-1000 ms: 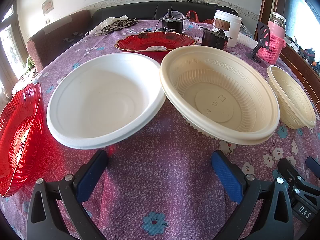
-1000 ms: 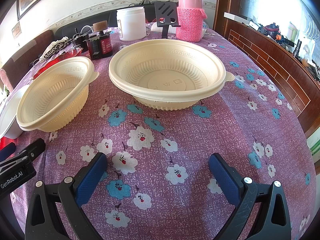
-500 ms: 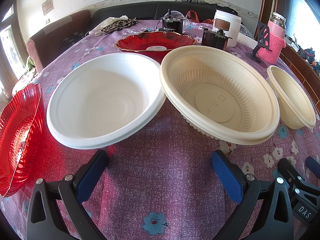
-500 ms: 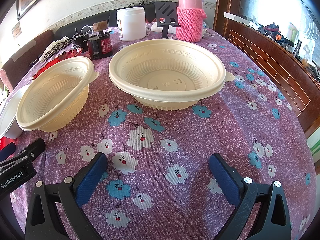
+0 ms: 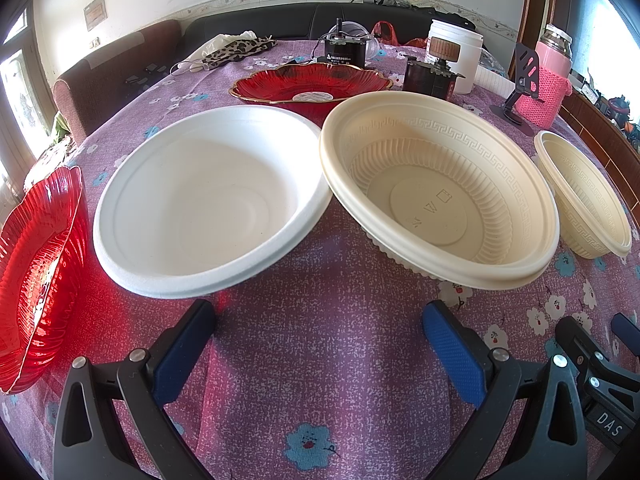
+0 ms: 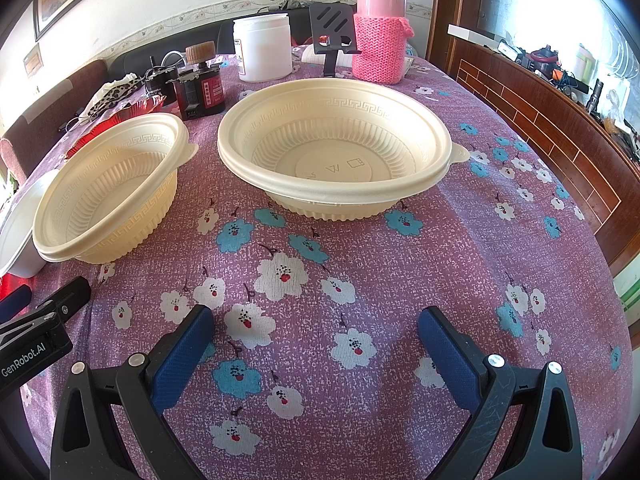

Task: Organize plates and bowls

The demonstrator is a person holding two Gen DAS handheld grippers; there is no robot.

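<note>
1. Tablecloth (image 6: 360, 264): purple, with white and blue flowers.
2. Two cream bowls (image 6: 332, 160), (image 6: 108, 188): key-pattern rims.
3. Foam bowl (image 5: 208, 204): plain white.
4. Glass plates (image 5: 36, 268), (image 5: 308, 84): ribbed red.
5. Flask cosy (image 6: 380, 48): pink knit.

I have my left gripper (image 5: 320, 344) and right gripper (image 6: 316, 344) side by side low over the table, each with its blue-padded fingers (image 5: 450, 354) spread wide and holding nothing.
</note>
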